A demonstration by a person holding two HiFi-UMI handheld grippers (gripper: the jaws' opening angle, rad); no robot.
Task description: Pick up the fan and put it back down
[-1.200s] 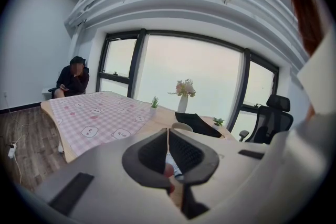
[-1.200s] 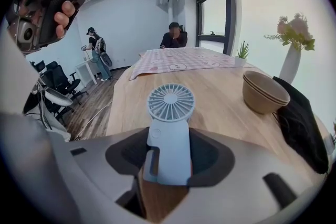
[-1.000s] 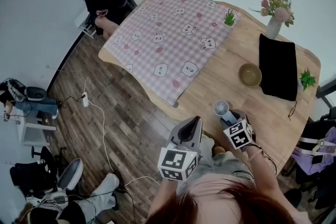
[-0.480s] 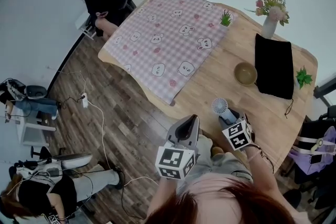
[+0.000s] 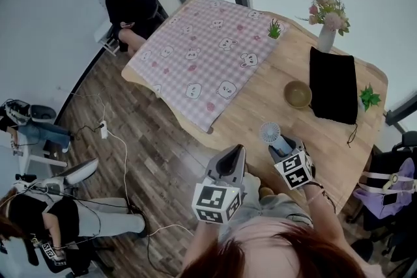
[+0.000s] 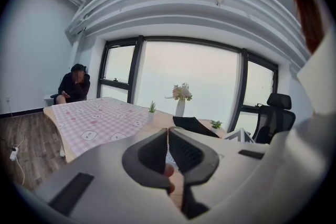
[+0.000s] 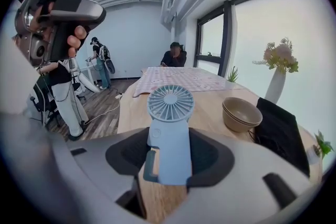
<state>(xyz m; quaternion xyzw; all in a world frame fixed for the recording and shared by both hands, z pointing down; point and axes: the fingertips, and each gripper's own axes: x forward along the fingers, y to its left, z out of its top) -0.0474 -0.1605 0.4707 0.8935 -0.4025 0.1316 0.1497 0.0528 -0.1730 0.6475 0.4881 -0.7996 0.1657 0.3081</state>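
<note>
A small light-blue hand fan [image 7: 169, 128] stands upright between the jaws of my right gripper [image 7: 169, 157], which is shut on its handle. From the head view the fan [image 5: 270, 133] is over the near edge of the wooden table [image 5: 260, 101], with the right gripper [image 5: 281, 145] just behind it. I cannot tell whether its base touches the wood. My left gripper [image 5: 229, 163] hangs off the table edge, to the left of the fan. Its jaws [image 6: 168, 152] are shut with nothing between them.
On the table lie a pink bear-print cloth [image 5: 208, 55], a tan bowl [image 5: 298, 94], a black pouch [image 5: 333, 85], a flower vase [image 5: 326, 29] and two small plants [image 5: 274, 28]. One person sits at the far end [image 5: 130, 0]; another stands on the floor at lower left [image 5: 39, 218] near cables.
The right gripper keeps its hold on the fan and has barely moved. The person at lower left has walked across the floor; the head view has shifted a little.
</note>
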